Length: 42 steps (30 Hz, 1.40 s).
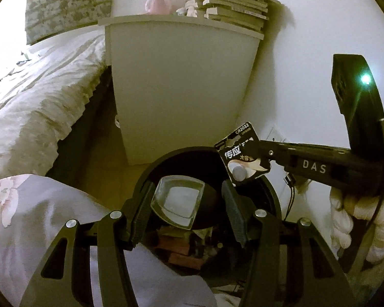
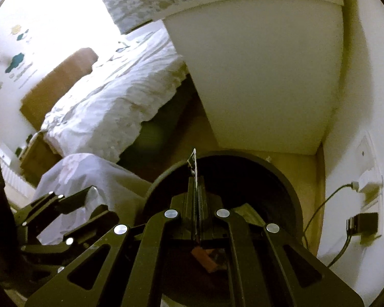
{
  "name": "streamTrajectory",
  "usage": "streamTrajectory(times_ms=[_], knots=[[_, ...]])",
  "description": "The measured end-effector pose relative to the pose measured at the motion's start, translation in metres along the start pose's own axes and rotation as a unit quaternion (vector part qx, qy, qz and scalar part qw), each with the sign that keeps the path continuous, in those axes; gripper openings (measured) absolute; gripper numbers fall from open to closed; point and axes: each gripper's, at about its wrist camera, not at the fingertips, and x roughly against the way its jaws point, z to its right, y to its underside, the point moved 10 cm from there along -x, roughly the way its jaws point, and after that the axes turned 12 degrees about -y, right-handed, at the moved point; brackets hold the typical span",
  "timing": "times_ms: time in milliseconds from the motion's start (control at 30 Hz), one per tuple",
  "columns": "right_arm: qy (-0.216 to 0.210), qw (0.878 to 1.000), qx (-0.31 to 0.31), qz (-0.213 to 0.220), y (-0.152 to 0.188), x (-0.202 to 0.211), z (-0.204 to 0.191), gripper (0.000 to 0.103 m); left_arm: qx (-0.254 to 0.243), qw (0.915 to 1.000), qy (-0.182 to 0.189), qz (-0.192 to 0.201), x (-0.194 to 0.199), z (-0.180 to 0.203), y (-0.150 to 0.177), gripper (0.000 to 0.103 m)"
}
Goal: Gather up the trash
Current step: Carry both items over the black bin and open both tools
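A round black bin (image 1: 192,151) stands on the floor below both grippers, with reddish-brown trash (image 1: 181,253) inside. My left gripper (image 1: 187,192) hangs over the bin's mouth, shut on a clear square plastic container (image 1: 178,204) that sits tilted between its pads. From the right, my right gripper (image 1: 259,160) reaches over the bin's rim, shut on a black CR2032 battery blister card (image 1: 239,153). In the right wrist view the card (image 2: 195,168) shows edge-on, pinched in the right gripper (image 2: 196,180) above the bin (image 2: 243,153).
A white bedside cabinet (image 1: 179,89) stands right behind the bin, with stacked books (image 1: 233,2) on top. A bed (image 1: 38,102) lies to the left and grey floral cloth (image 1: 38,217) beside the bin. A wall socket with plug and cable (image 2: 366,184) is on the right. A white-gloved hand (image 1: 358,217) holds the right tool.
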Motion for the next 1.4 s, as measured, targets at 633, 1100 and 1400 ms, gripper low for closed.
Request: streamTrajectory(times_ms=[633,1100,1400], knots=[[0.017,0.999,-0.038,-0.011,0.014,-0.01,0.034,0.003,-0.02,0.9995,0.004,-0.024,-0.023,0.02,0.004,0.054],[0.024,0.999,-0.046,-0.015,0.019,-0.016,0.039,0.003,-0.026,0.9992,0.005,-0.03,-0.026,0.026,0.006,0.054],[0.034,0.998,-0.052,-0.017,0.021,-0.017,0.045,0.003,-0.027,0.9991,0.004,-0.031,-0.027,0.026,0.005,0.054]])
